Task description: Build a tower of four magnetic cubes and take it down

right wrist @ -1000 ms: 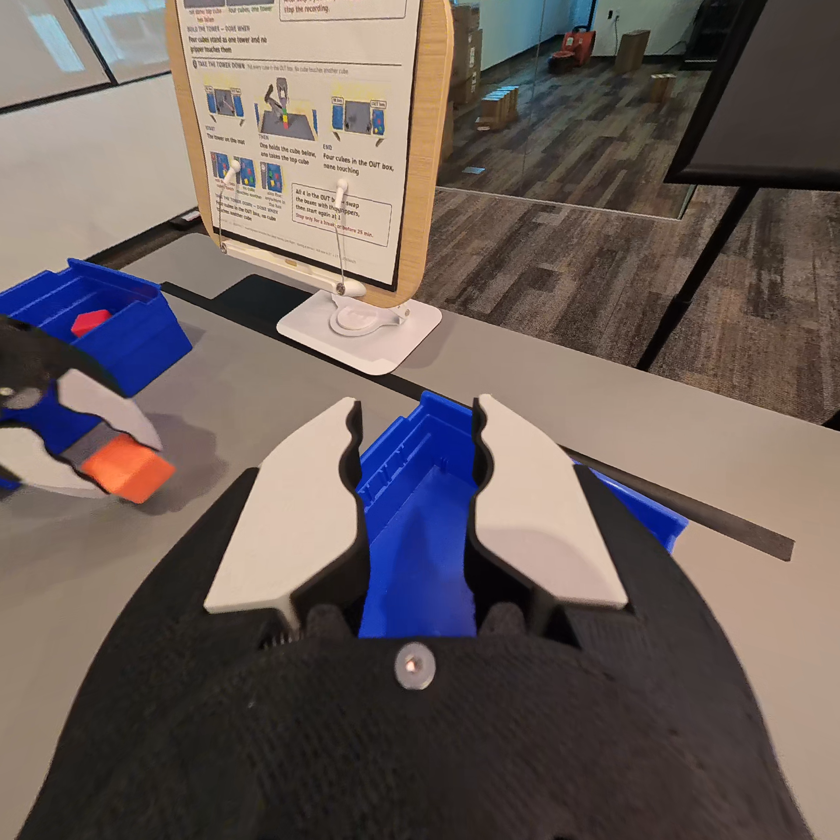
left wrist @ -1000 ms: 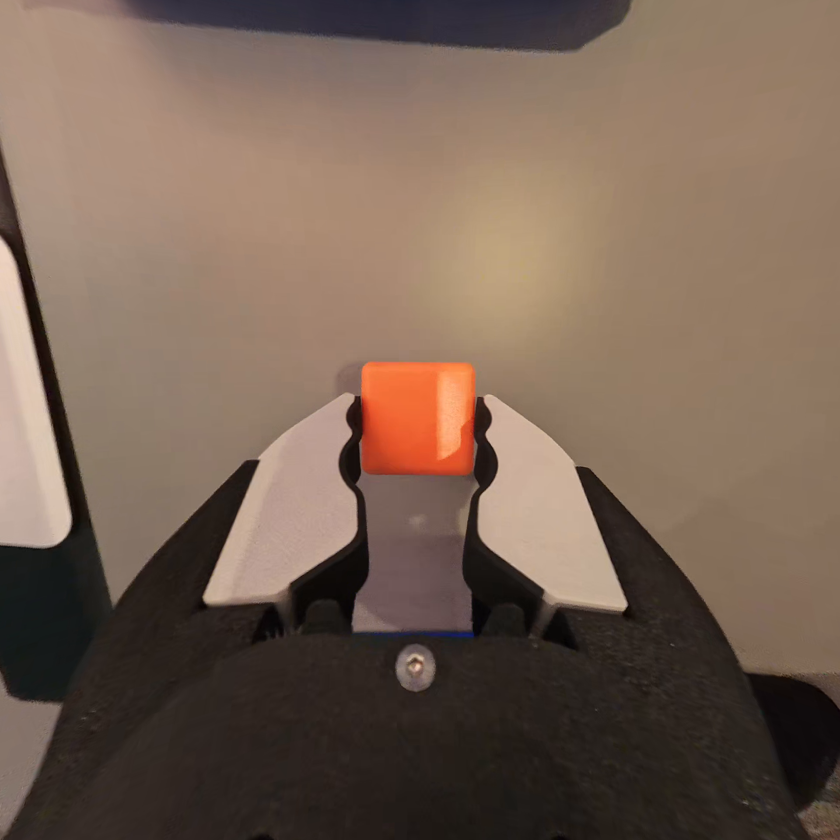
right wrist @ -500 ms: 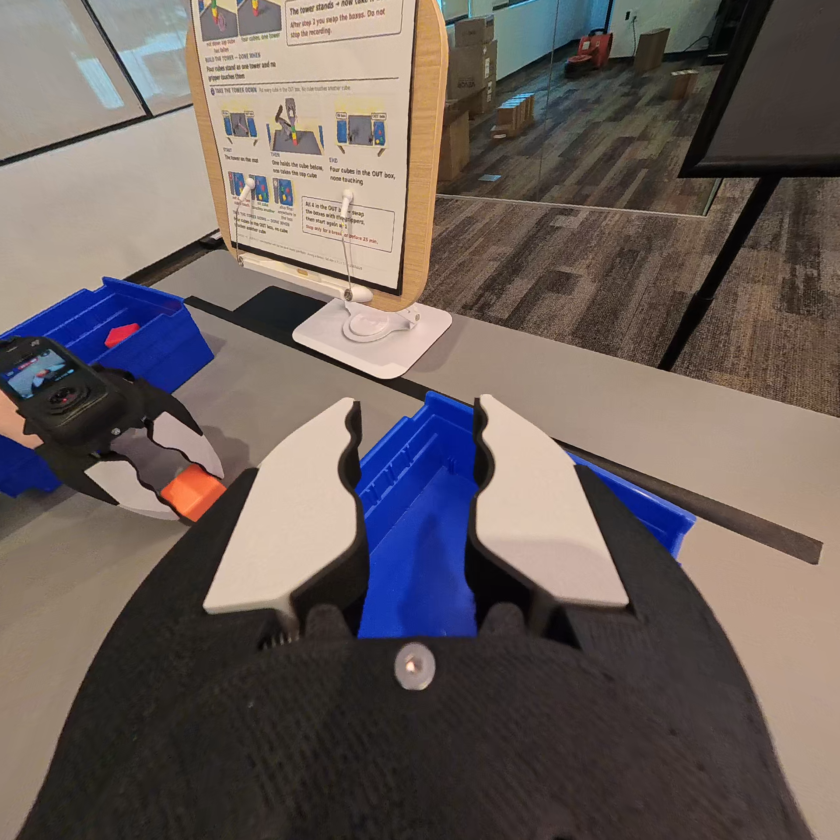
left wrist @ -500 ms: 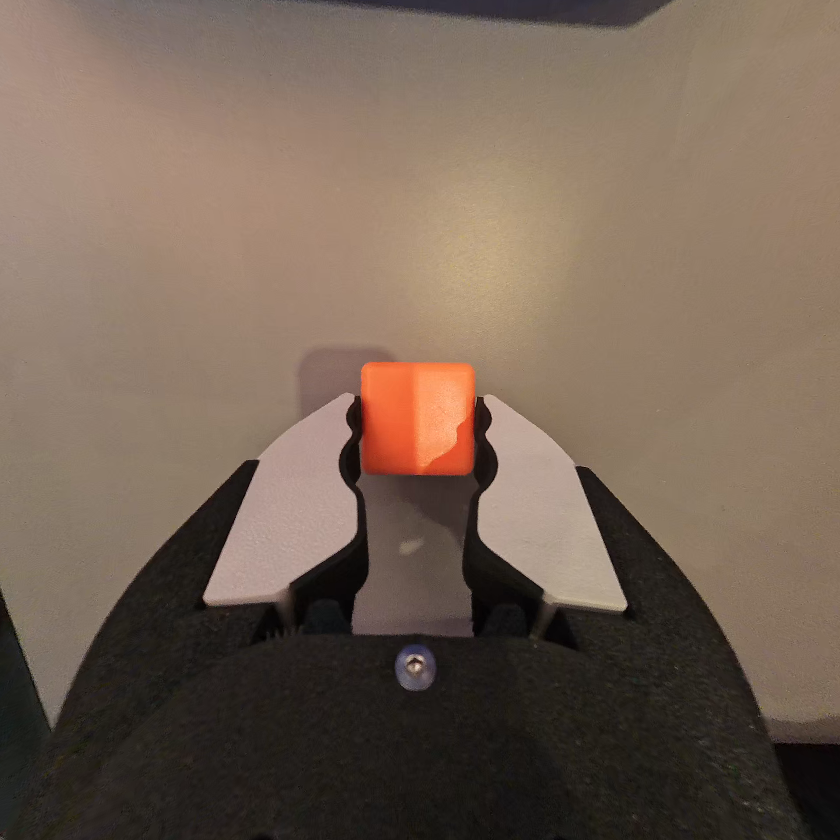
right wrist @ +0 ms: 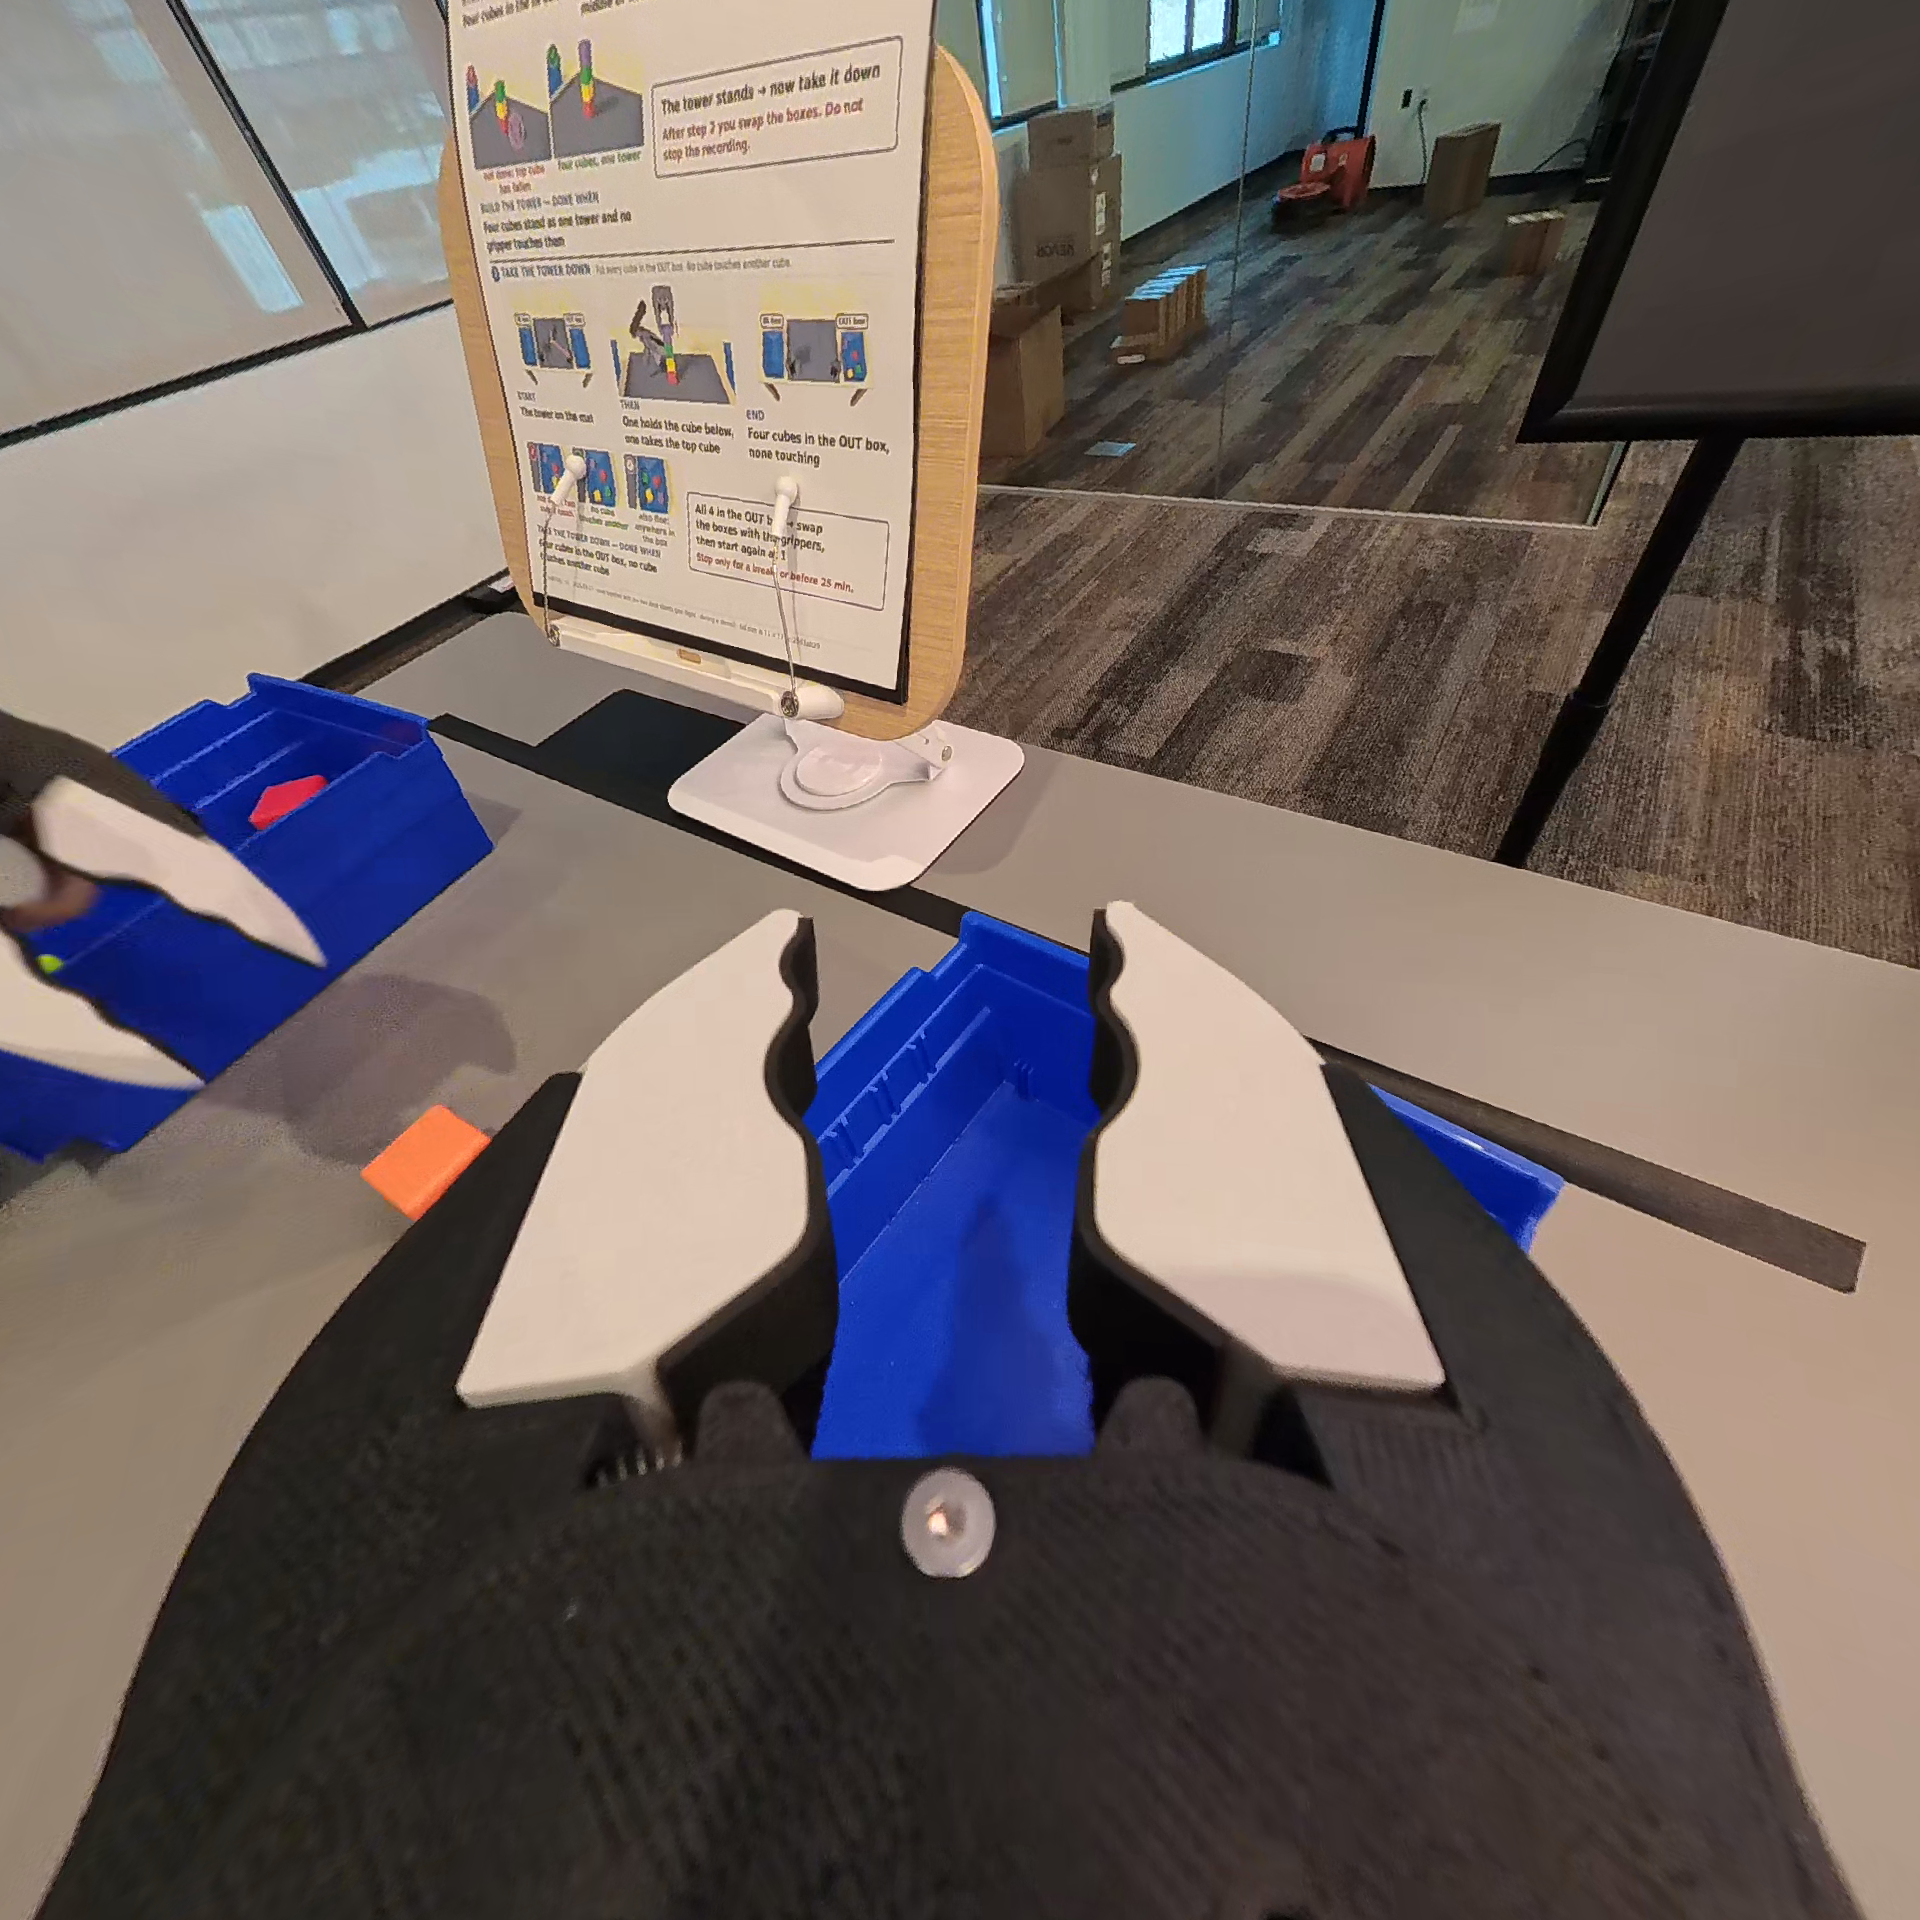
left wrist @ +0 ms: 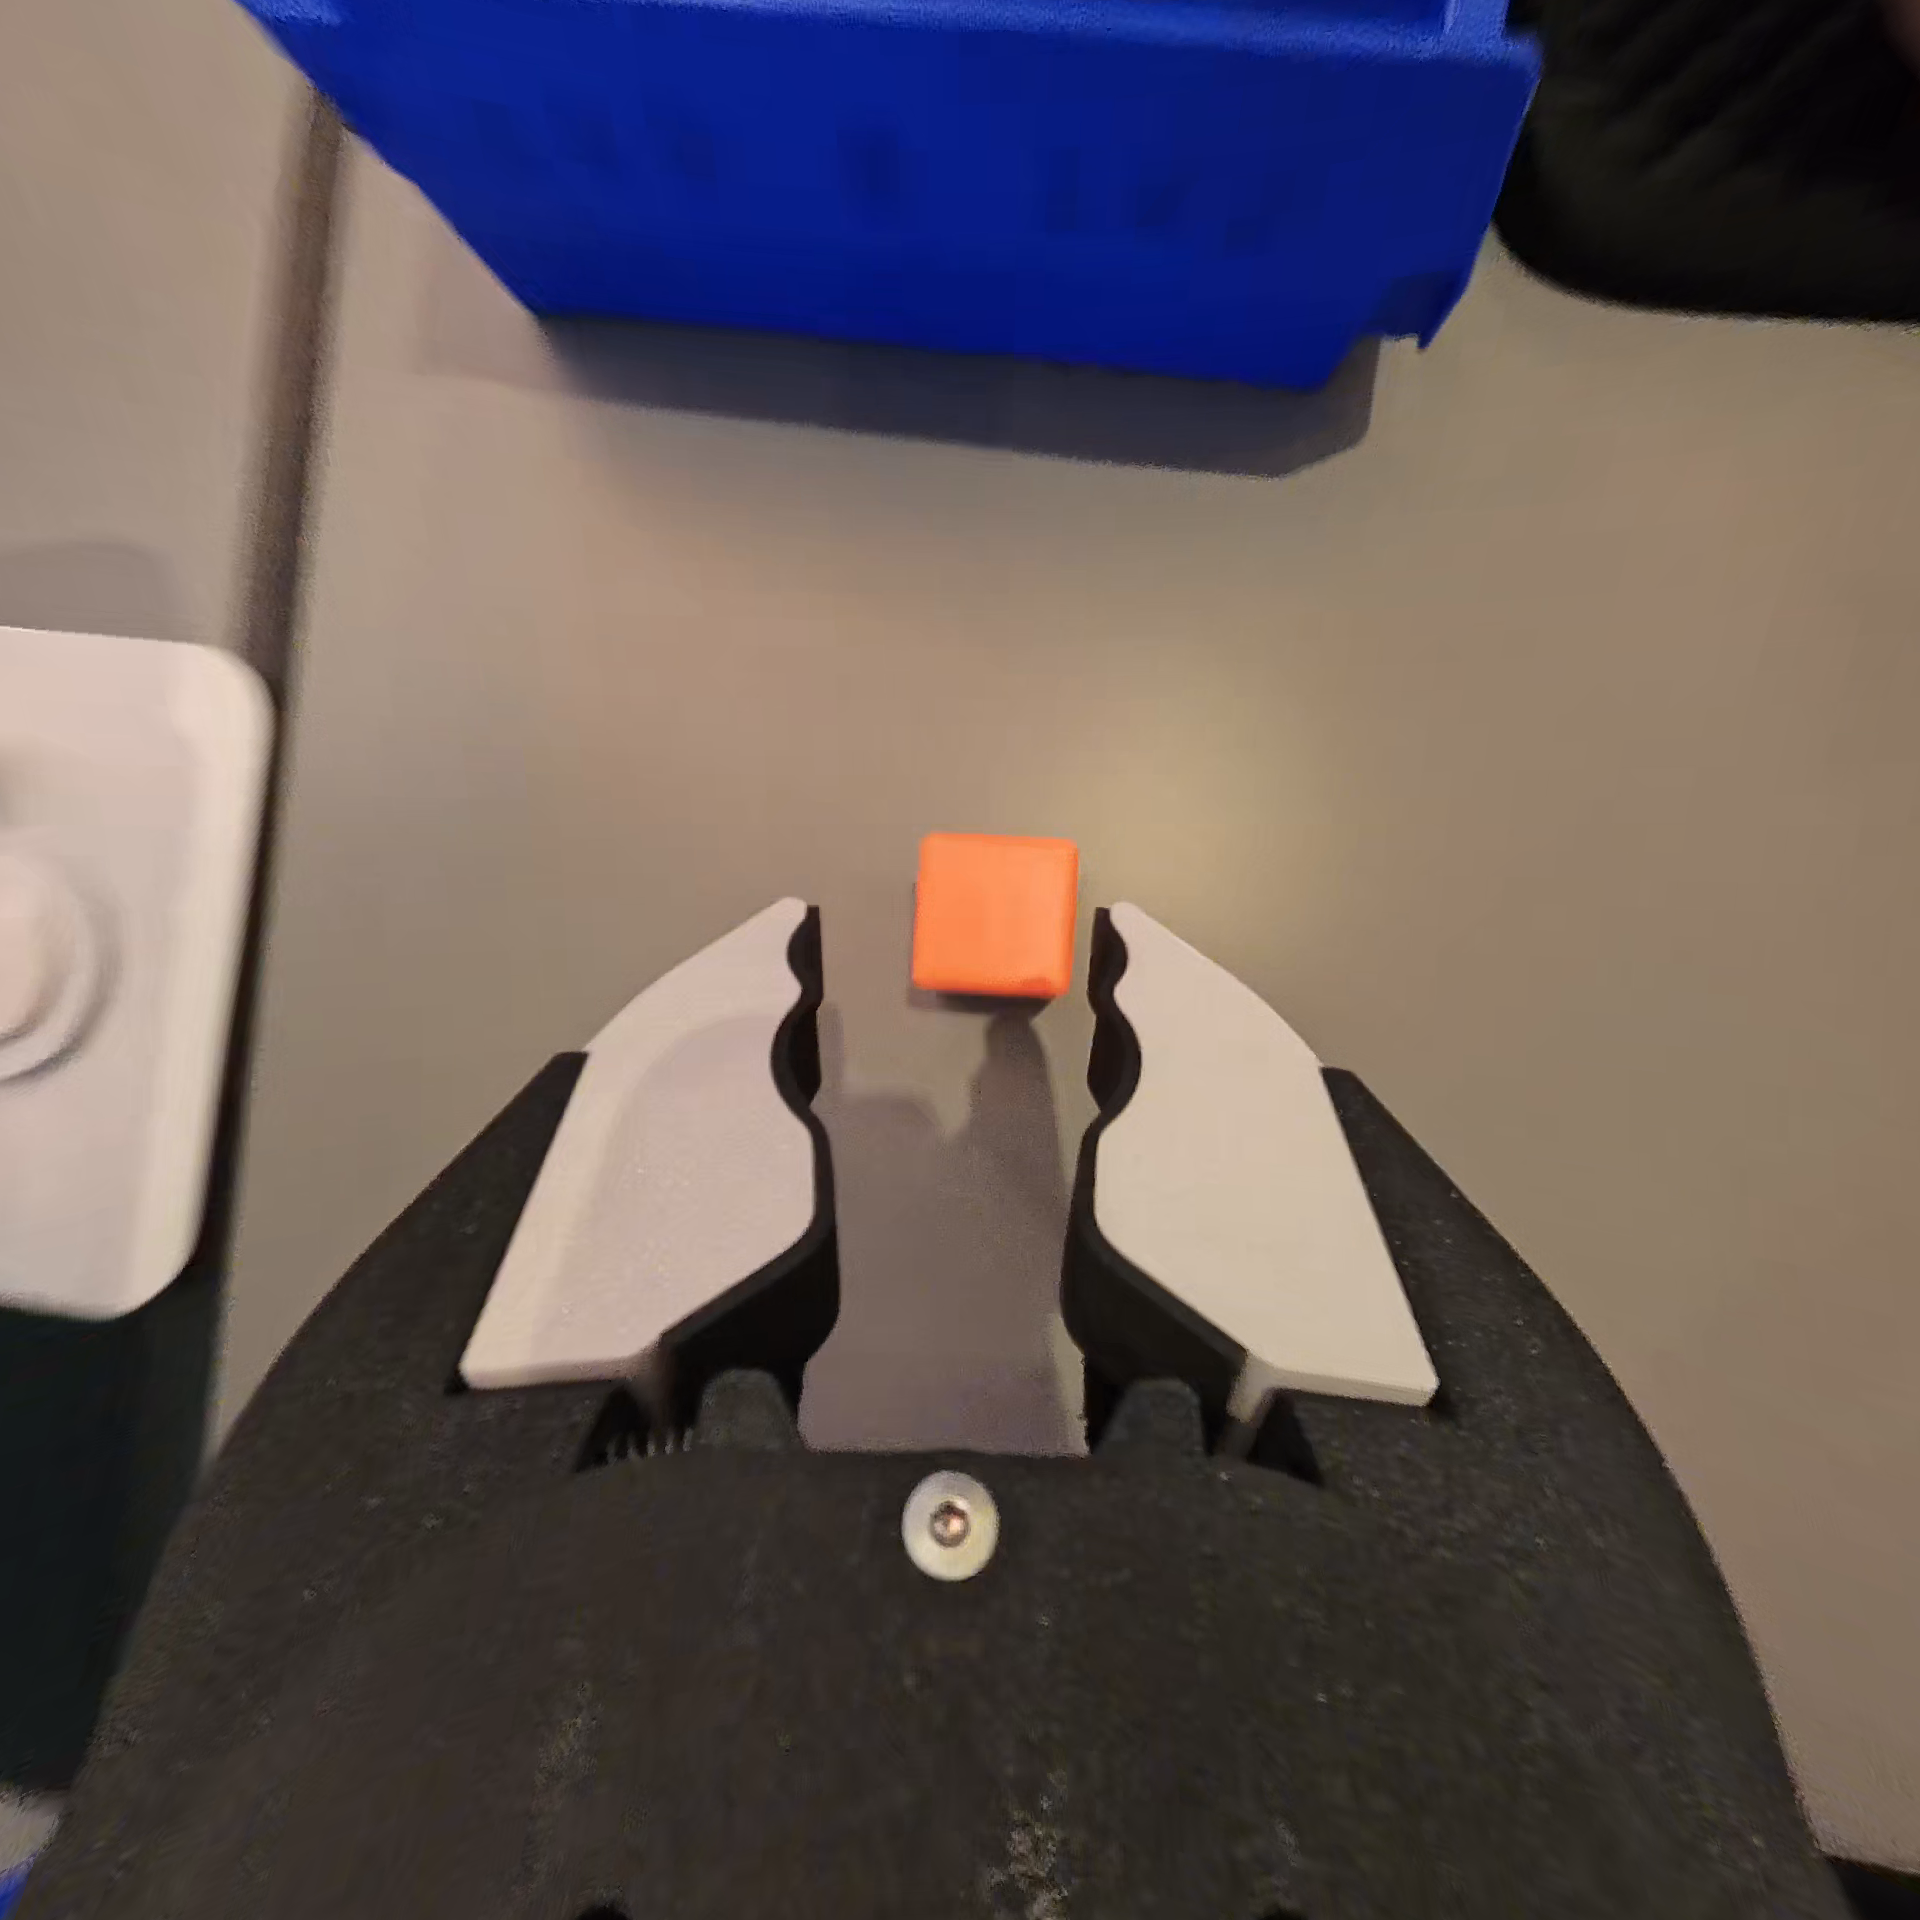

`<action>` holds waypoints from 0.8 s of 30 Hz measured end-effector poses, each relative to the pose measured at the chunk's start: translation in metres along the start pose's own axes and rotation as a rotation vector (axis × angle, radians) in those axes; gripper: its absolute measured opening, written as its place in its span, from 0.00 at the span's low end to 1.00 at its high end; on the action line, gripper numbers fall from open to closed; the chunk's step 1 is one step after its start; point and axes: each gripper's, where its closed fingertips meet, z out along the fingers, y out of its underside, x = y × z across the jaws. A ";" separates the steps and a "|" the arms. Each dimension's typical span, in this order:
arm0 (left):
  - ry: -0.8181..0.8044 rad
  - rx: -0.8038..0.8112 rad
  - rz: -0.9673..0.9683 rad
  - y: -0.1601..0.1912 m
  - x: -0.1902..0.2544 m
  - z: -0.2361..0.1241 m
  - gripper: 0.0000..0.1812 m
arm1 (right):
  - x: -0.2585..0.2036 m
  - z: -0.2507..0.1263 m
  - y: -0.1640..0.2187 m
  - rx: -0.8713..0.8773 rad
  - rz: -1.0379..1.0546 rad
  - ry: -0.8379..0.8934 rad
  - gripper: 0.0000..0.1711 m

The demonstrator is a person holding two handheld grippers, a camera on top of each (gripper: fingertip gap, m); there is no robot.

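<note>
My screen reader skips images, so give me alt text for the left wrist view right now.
An orange cube sits on the grey table, between the tips of the open left tongs, which do not grip it. A blue bin lies beyond, and a white stand base at the left edge.

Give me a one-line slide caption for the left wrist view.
Open left gripper above an orange cube resting on the grey table, blue bin beyond.
</note>
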 end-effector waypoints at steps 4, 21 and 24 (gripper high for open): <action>-0.195 0.136 -0.057 0.010 -0.006 -0.096 0.28 | 0.002 -0.003 0.000 0.011 0.016 -0.001 0.30; -0.260 -0.582 -0.376 0.301 0.038 -0.158 0.32 | -0.004 0.019 0.017 -0.095 -0.018 0.001 0.30; -0.244 -0.606 -0.399 0.314 0.036 -0.152 0.33 | -0.004 0.021 0.019 -0.104 -0.018 -0.003 0.31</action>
